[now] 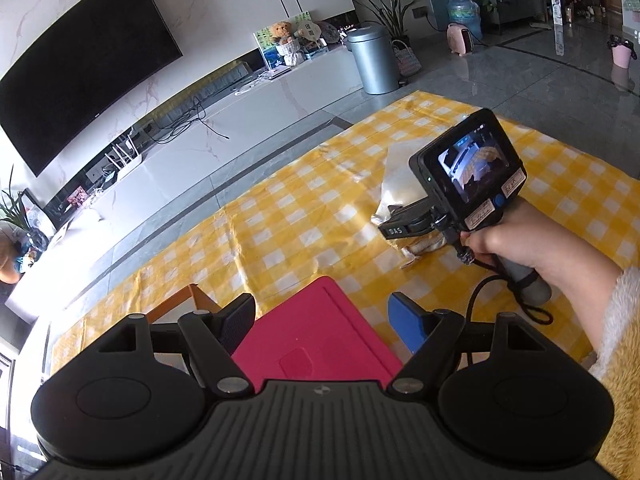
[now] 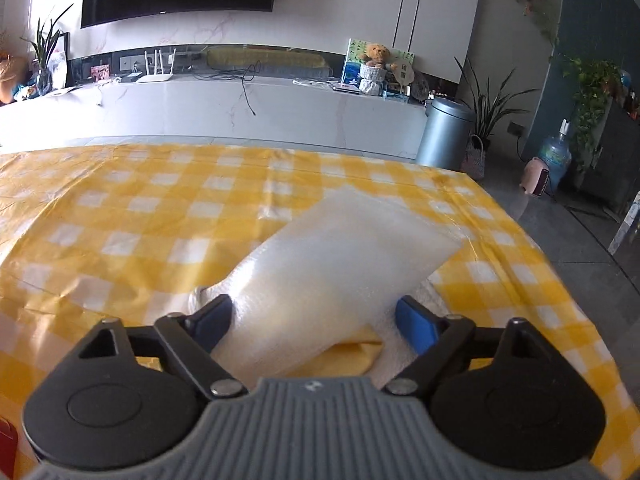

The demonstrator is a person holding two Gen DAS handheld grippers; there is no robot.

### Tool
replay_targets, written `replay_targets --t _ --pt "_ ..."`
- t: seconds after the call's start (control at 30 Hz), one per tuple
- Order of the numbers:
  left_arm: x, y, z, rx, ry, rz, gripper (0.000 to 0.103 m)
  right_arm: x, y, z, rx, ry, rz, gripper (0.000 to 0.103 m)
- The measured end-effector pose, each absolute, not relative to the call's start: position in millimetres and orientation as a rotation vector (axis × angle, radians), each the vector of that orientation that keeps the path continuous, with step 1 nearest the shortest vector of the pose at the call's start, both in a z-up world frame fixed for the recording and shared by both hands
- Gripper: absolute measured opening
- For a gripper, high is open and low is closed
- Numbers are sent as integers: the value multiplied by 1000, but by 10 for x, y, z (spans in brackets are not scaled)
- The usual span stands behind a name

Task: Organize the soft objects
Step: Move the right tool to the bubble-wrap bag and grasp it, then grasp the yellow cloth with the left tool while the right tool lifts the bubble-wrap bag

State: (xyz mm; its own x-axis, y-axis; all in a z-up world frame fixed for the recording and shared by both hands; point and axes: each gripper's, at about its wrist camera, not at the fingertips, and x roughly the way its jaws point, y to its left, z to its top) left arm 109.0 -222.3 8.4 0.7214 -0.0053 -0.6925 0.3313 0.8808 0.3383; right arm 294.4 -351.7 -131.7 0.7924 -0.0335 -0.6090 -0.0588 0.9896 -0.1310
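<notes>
A pale translucent padded bag point(image 2: 340, 256) lies slanted on the yellow checked cloth point(image 2: 120, 220). Its near end rests on a folded yellow cloth point(image 2: 352, 354) and a white fluffy towel point(image 2: 400, 332). My right gripper point(image 2: 314, 322) straddles that near end. Its left pad is at the bag's edge, and its right pad stands clear over the towel. In the left wrist view the bag point(image 1: 398, 168) shows beyond a hand point(image 1: 516, 240) holding the right gripper. My left gripper point(image 1: 324, 320) hangs open over a flat red box point(image 1: 320, 344), touching nothing.
An orange box point(image 1: 188, 300) sits beside the red one. The checked cloth covers the floor in front of a long white TV cabinet point(image 2: 240, 112). A grey bin point(image 2: 444, 132), potted plants and a water bottle point(image 2: 554, 160) stand at the right.
</notes>
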Motion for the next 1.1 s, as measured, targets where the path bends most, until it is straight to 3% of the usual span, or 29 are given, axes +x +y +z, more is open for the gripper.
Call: replay_targets --t 0.1,0.2,0.47,0.53,0.7,0.93,1.1 --pt "1072 -2133 78 459 749 -184 89 2903 -3677 -1202 -45 674 31 56" --pt "1064 -2025 102 420 753 -178 89 2813 -3766 -1159 -10 702 47 40" --pt "937 -1792 176 374 756 -194 89 2611 -3765 -1078 20 812 84 28" --pt "931 -1751 201 370 756 -196 89 2547 -3788 -1102 91 897 123 3" --pt "905 -1680 230 328 740 -207 89 2340 -3913 -1144 257 953 115 2" --pt "1167 -1729 83 256 821 -201 89 1697 -4168 -632 478 762 79 2" --pt "1282 -1918 15 291 835 -210 89 1567 -4331 -619 511 759 66 3"
